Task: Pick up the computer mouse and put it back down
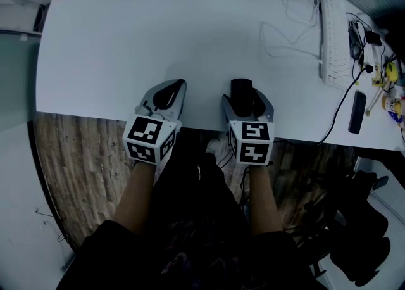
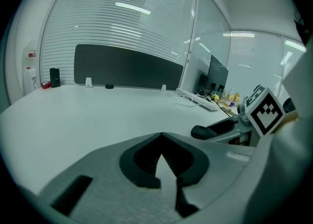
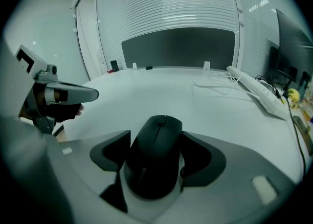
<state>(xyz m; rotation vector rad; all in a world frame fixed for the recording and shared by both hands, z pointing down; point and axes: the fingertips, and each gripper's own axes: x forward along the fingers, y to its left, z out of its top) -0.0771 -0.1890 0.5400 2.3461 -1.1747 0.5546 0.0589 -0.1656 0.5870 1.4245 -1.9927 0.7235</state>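
Head view: both grippers sit at the near edge of the white desk (image 1: 158,29). The left gripper (image 1: 167,97) is near the right gripper (image 1: 247,100), which has the black computer mouse (image 1: 240,87) in it. A white keyboard (image 1: 334,35) lies well off to the right.

Left gripper view: the jaws are pressed together at the tips, with nothing between them.

Right gripper view: the jaws are clamped on the mouse's sides, and the mouse points away from the camera. Can't tell if it's touching the desk or lifted off it.
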